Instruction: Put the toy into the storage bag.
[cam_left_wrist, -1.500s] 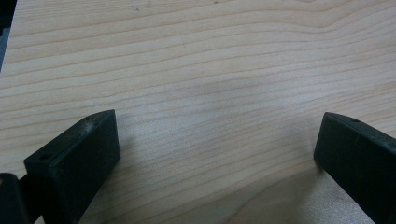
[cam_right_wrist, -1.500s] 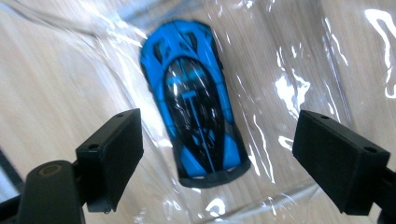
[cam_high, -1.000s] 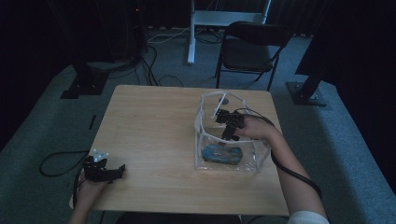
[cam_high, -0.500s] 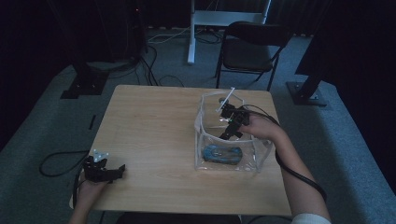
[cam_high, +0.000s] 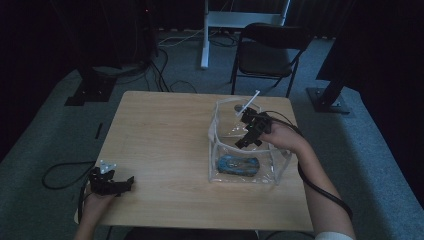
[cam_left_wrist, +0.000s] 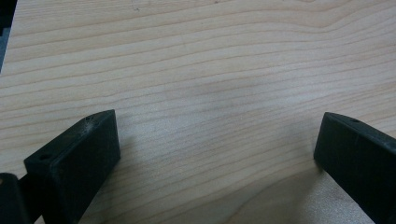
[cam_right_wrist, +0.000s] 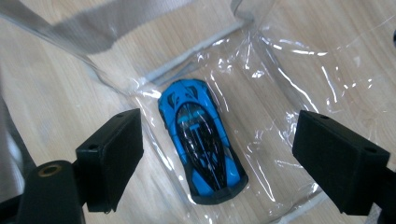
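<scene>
Two grippers were in use at a light wooden table (cam_high: 165, 145). Right gripper (cam_high: 252, 131) hung over the open top of a clear plastic pouch (cam_high: 220, 131) standing toward the table's right side, jaws pointed down into it. Its own view showed both jaws spread wide with nothing between them. Blue toy car (cam_right_wrist: 201, 141) lay flat on the pouch floor below the jaws, roof up, black windows and roof stripe visible, one end toward the pouch corner seam. Car and jaws were apart, no contact. In the high view the car (cam_high: 238, 164) sat near the pouch's front wall, lengthwise along it. A white zipper pull tab (cam_high: 249, 102) stuck up from the pouch's rear rim, just beside the gripper.

Left gripper (cam_high: 112, 181) sat at the table's near left corner, held in the person's left hand (cam_high: 92, 205), well apart from the pouch. Its view showed both jaws wide apart over bare wood grain (cam_left_wrist: 210, 93), nothing held. A black cable (cam_high: 62, 172) trailed from it to the grey carpet. A black folding chair (cam_high: 270, 52) stood beyond the table's far edge.
</scene>
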